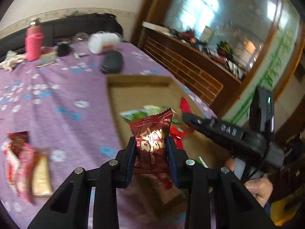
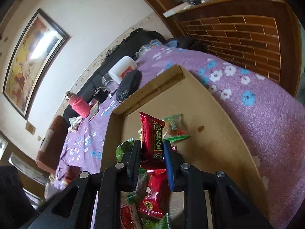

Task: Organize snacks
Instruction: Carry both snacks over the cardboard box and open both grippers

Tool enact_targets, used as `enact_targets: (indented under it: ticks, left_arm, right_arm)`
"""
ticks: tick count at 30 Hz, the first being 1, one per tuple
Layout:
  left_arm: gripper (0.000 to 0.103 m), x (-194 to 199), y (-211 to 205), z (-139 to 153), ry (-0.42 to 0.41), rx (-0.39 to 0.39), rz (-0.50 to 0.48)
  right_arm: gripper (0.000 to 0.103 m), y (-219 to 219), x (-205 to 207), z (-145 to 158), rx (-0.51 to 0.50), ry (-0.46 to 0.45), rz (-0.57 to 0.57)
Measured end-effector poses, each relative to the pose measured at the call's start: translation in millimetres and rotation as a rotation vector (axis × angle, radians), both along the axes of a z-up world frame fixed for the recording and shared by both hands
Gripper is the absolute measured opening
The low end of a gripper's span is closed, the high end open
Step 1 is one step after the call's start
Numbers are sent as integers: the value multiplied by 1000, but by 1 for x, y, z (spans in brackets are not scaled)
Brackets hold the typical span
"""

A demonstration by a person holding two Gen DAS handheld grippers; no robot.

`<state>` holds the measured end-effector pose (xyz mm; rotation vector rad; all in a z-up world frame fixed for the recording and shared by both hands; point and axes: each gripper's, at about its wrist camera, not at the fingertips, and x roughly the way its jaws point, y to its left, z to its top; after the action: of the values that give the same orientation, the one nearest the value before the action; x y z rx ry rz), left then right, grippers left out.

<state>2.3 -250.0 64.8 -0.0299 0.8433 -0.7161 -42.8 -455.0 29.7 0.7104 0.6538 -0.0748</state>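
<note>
My left gripper (image 1: 151, 145) is shut on a dark red foil snack packet (image 1: 152, 143) with gold lettering, held upright above the near left edge of a shallow cardboard box (image 1: 133, 91). My right gripper (image 2: 152, 148) is shut on a bright red snack packet (image 2: 152, 135) with a dark label, held over the box (image 2: 219, 118). Green and red packets (image 2: 173, 126) lie in the box below it, with more red ones (image 2: 154, 196) nearer. The right gripper also shows in the left wrist view (image 1: 219, 129), over the box's right side.
The box sits on a purple flowered tablecloth (image 1: 47, 99). Loose snack packets (image 1: 24, 164) lie on the cloth at the left. At the far end stand a pink bottle (image 1: 33, 42), a white jar on its side (image 1: 103, 42) and a black case (image 1: 112, 61). A wooden cabinet (image 1: 181, 61) is to the right.
</note>
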Motion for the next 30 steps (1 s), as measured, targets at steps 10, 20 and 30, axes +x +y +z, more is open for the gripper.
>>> enact_targets:
  ticks: [10,20,30]
  left_arm:
    - [30,-1,-24,-35,20,72,-58]
    - [46,-8,-19,-24,-15,48,-50]
    - [46,-5,10,-1,8,47,30]
  right_arm:
    - [26,-3,10,-14,-41,123,-34]
    - [31,-1,0,0,-112,58,-83]
    - [31,11,-4,10,-138,-11,-41]
